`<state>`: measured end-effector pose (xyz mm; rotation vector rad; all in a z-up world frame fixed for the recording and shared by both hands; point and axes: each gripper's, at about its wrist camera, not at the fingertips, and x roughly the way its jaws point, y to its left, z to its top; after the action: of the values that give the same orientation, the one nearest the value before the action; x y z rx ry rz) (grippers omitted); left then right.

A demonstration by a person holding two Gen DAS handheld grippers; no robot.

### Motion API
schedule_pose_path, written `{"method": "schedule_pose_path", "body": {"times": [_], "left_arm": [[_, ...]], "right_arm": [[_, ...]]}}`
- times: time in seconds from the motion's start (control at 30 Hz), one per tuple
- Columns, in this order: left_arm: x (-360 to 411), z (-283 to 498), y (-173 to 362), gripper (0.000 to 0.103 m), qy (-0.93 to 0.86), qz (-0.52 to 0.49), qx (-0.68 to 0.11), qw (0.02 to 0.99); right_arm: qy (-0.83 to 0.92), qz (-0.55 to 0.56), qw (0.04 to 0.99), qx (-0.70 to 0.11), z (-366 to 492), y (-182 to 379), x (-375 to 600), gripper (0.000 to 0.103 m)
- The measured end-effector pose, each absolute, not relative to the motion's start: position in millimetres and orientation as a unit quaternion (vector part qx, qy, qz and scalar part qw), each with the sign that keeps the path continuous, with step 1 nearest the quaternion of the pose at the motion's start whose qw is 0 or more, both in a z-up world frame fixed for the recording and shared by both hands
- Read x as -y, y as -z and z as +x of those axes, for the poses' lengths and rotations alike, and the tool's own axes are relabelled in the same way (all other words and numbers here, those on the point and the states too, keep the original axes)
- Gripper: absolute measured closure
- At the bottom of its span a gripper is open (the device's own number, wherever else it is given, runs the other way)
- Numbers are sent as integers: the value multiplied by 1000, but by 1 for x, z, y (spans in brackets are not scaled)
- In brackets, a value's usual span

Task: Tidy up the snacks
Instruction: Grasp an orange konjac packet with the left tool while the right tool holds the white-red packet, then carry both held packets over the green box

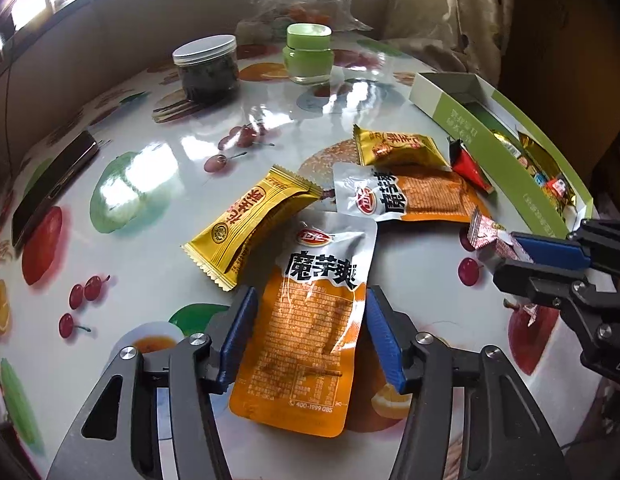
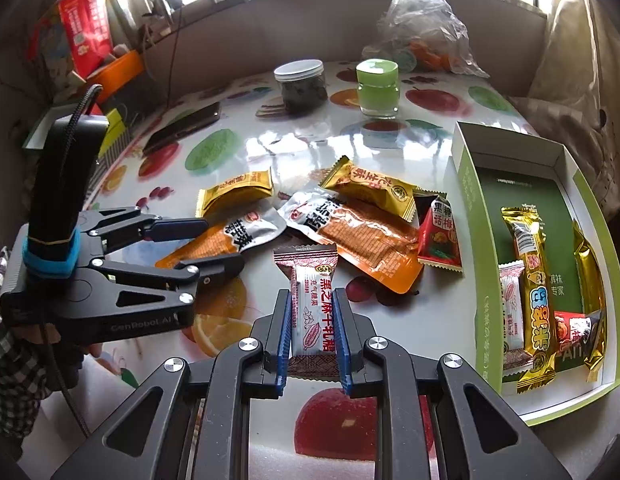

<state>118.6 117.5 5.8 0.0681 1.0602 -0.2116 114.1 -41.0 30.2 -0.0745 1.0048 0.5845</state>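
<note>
Two grippers, two packets, box off to the right

Your right gripper [image 2: 312,336] is clamped on the sesame candy [image 2: 313,316], its long axis along the fingers. Your left gripper [image 1: 307,336] straddles the orange pouch [image 1: 305,340] lengthwise, pads not yet pressing. The green box [image 2: 476,240] lies rightward, nearer your right hand.
</note>
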Motion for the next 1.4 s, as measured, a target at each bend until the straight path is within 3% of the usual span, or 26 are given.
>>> {"method": "schedule_pose_path", "body": {"times": [0.4,1.4], "left_arm": [[-119,112,-10,52,81,12,-500,862],[-78,85,-56,52,70,-13,-457,886]], "right_arm": [[-279,-32,834,-475,111,-30,44,84],[-248,-3,858,-450,100,-48,96,84]]}}
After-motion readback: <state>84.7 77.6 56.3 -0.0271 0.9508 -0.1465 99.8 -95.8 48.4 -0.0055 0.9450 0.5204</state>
